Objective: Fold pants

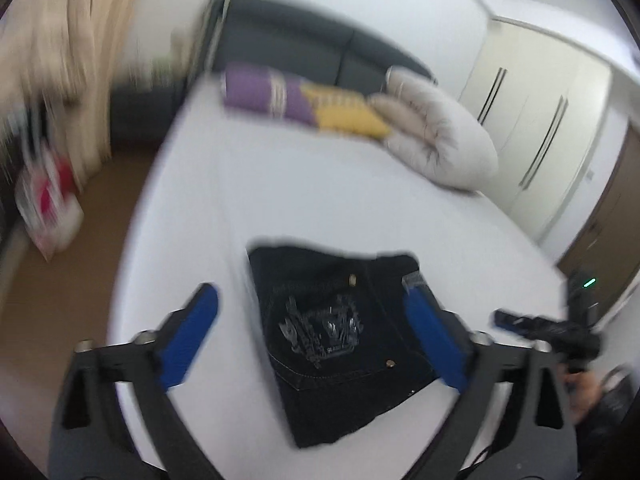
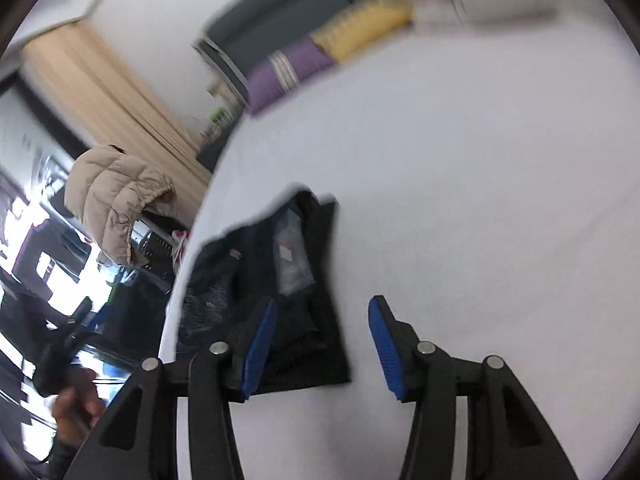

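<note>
Folded pants (image 1: pixel 340 340) lie flat between the left gripper (image 1: pixel 312 332) jaws — long axis runs away from them; right gripper (image 2: pixel 322 344) released too — white bed (image 1: pixel 320 184), bedroom.

A white bed (image 1: pixel 320 200) carries everything here, its sheet smooth and plain. Directly ahead of the left tool (image 1: pixel 316 322), between its spread fingers, the dark pants (image 1: pixel 340 340) lie folded into a compact block, back pocket with pale embroidery facing up. Far beyond that tool, toward the head of the bed, a purple and yellow rolled blanket (image 1: pixel 304 104) lies crosswise, touching a pale puffy pillow (image 1: pixel 436 136) to its right. In the right wrist view the pants (image 2: pixel 296 320) sit near the bed's left edge, ahead-left of the right tool (image 2: pixel 322 316)
</note>
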Demonstrator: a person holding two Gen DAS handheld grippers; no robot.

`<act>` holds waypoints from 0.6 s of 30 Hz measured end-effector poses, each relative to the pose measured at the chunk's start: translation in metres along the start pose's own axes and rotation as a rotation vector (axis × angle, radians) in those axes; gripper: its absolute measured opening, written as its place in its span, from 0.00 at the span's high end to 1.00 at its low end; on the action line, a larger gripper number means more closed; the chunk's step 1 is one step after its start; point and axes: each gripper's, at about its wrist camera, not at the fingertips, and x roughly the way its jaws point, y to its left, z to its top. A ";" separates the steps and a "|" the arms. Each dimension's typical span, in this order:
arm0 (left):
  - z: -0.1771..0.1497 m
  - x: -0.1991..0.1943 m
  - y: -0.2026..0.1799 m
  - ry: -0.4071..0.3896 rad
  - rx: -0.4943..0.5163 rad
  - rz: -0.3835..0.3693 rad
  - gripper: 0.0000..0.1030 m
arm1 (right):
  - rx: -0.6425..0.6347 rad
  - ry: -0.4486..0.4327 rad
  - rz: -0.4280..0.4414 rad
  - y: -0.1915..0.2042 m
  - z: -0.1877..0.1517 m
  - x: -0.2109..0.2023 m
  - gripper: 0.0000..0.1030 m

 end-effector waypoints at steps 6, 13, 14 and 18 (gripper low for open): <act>0.019 -0.115 -0.073 -0.200 0.128 0.208 0.00 | -0.226 -0.415 -0.088 0.096 -0.002 -0.119 0.00; 0.006 -0.211 -0.102 -0.250 0.178 0.373 0.00 | -0.380 -0.695 -0.126 0.168 -0.004 -0.213 0.00; 0.005 -0.221 -0.105 -0.238 0.162 0.363 0.00 | -0.376 -0.713 -0.131 0.171 -0.008 -0.227 0.00; -0.007 -0.242 -0.115 -0.159 0.089 0.405 0.00 | -0.359 -0.714 -0.153 0.188 -0.017 -0.251 0.00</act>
